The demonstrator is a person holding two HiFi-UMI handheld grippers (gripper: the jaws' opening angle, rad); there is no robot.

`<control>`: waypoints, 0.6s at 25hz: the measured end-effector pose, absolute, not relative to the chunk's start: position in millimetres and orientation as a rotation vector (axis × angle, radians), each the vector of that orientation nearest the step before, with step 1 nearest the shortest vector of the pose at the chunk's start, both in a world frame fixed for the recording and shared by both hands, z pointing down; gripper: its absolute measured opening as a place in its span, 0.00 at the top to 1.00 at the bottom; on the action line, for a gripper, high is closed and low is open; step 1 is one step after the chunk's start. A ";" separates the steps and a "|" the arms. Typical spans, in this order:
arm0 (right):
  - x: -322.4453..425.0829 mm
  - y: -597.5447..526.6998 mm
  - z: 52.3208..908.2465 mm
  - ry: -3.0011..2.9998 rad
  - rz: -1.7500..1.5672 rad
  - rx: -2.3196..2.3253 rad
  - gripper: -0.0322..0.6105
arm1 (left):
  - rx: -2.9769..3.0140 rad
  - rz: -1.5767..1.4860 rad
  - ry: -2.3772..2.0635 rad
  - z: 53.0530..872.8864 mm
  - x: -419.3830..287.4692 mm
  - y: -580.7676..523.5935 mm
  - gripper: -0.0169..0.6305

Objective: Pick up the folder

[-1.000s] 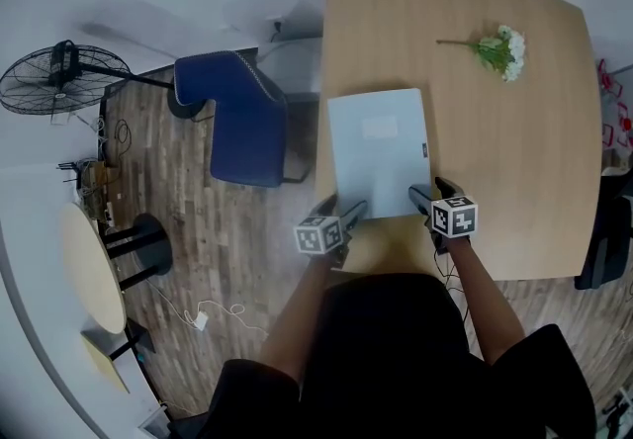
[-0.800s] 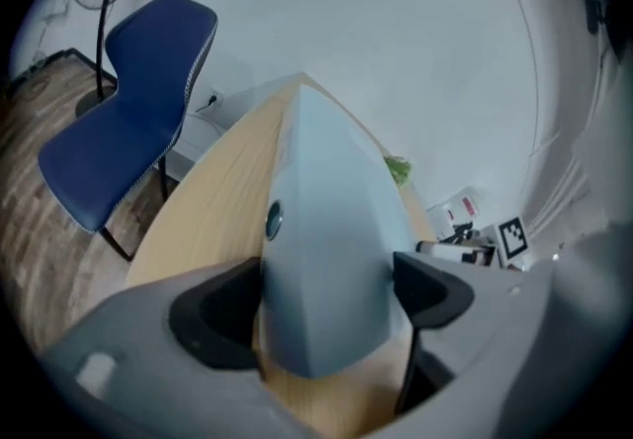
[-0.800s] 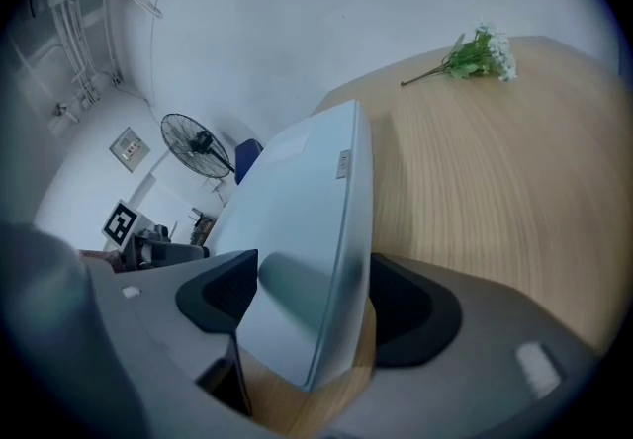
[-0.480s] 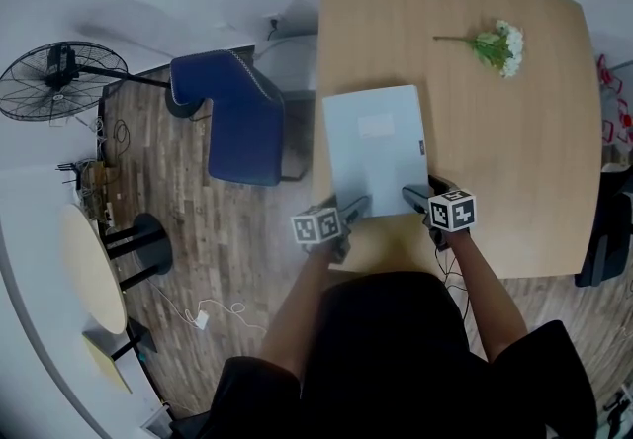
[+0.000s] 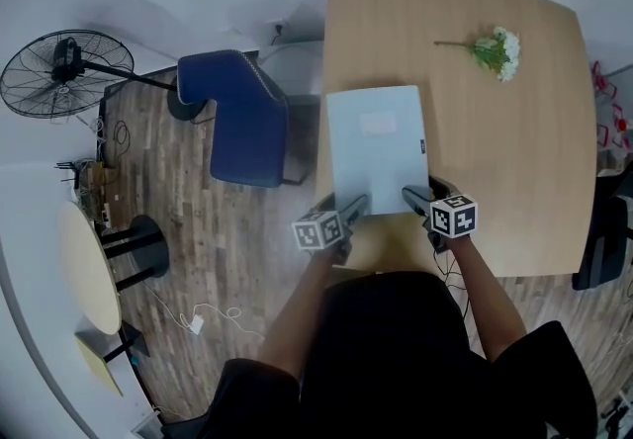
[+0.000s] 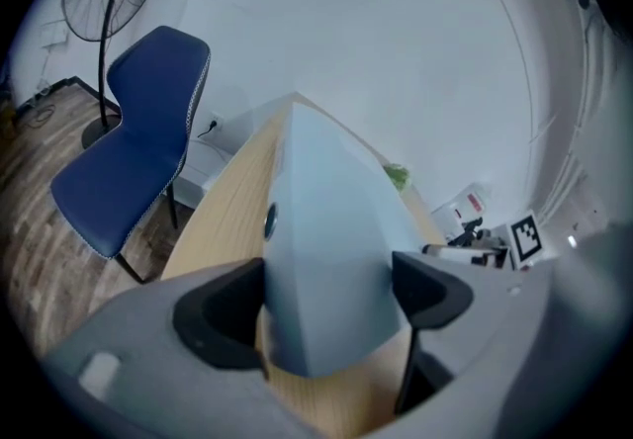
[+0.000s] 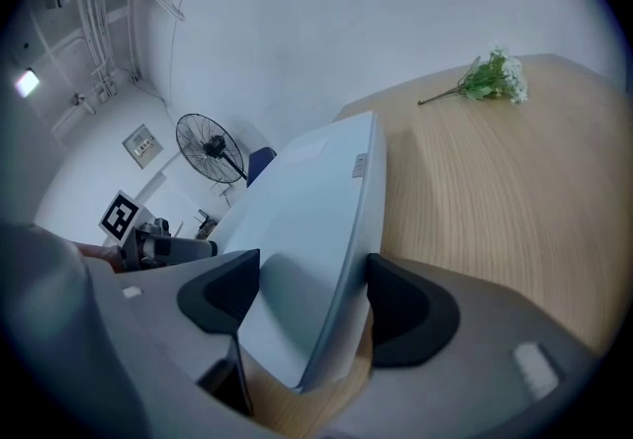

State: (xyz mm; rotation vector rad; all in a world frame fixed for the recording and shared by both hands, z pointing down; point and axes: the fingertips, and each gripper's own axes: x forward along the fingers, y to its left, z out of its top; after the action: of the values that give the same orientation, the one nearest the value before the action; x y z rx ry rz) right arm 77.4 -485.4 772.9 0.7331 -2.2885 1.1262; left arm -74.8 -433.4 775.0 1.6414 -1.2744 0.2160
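A pale blue-grey folder [image 5: 379, 150] lies lengthways on the wooden table [image 5: 514, 190], its near end at the table's front edge. My left gripper [image 5: 353, 209] holds the folder's near left corner and my right gripper [image 5: 413, 197] holds its near right corner. In the left gripper view the folder [image 6: 326, 219] fills the gap between both black pads of the left gripper [image 6: 328, 301], its spine hole showing. In the right gripper view the folder [image 7: 307, 210] sits tilted between the pads of the right gripper [image 7: 312, 301], pressed by both.
A sprig of white flowers [image 5: 499, 51] lies at the table's far right. A blue chair [image 5: 242, 121] stands left of the table and a floor fan [image 5: 59, 71] beyond it. A round side table [image 5: 89, 269] is at the left, a dark chair [image 5: 605, 239] at the right edge.
Both grippers stay on the folder's near corners. Folder and grippers have shifted only a few pixels.
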 end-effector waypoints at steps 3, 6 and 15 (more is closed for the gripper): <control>73.3 -477.2 750.6 -2.335 1.077 0.736 0.42 | 1.708 0.217 -1.307 749.8 -78.9 -426.4 0.34; 65.6 -471.2 721.7 -2.399 0.997 0.730 0.42 | 1.792 0.213 -1.354 720.3 -86.1 -420.0 0.34; 39.7 -449.3 625.8 -2.576 0.721 0.729 0.42 | 1.977 0.130 -1.512 627.0 -109.7 -393.0 0.34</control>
State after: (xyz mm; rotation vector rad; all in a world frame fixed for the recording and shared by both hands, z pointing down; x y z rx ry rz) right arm 39.7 -449.3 625.8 0.7293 -2.5758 0.7212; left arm -109.7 -393.0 627.0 1.9767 -1.5117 0.1296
